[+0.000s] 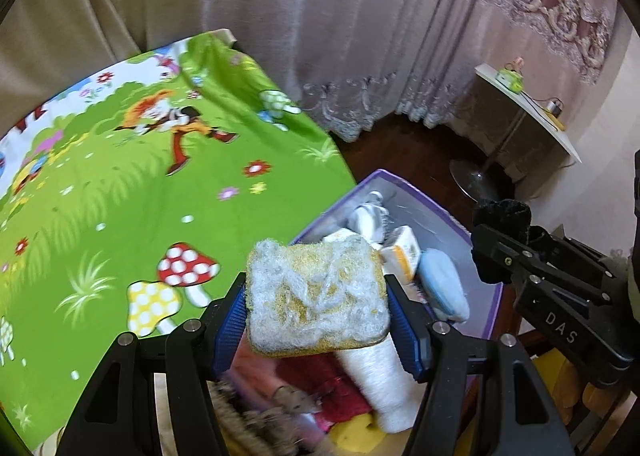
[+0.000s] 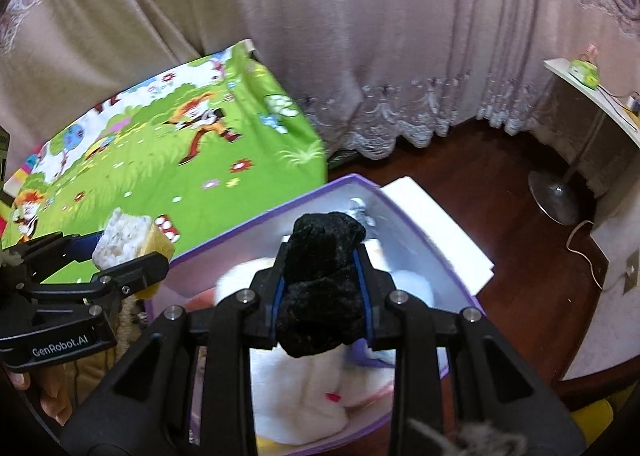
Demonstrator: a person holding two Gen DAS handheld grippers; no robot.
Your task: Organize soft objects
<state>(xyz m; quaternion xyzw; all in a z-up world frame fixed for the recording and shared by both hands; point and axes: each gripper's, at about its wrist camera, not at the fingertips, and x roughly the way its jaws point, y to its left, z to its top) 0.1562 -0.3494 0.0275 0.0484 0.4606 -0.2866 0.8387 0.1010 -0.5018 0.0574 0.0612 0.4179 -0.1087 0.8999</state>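
In the left wrist view my left gripper [image 1: 317, 285] is shut on a yellow sponge [image 1: 320, 308] with a white fibrous face. It hangs over the near corner of a purple-rimmed box [image 1: 416, 192]. My right gripper [image 2: 323, 256] is shut on a black fuzzy cloth [image 2: 320, 296] over the same box [image 2: 276, 212]. That box holds white fluffy pieces [image 2: 304, 396], a white roll [image 1: 380, 384] and a blue pad [image 1: 440, 280]. Each gripper shows in the other's view: the right one [image 1: 496, 252] with its black cloth [image 1: 502, 216], the left one [image 2: 120, 256] with its sponge [image 2: 124, 236].
A green cartoon mat [image 2: 180, 160] covers the raised surface left of the box. A white flat board [image 2: 436, 224] lies on the dark wooden floor behind the box. Curtains hang at the back. A lamp base [image 2: 554, 196] and a white shelf [image 1: 528, 108] stand to the right.
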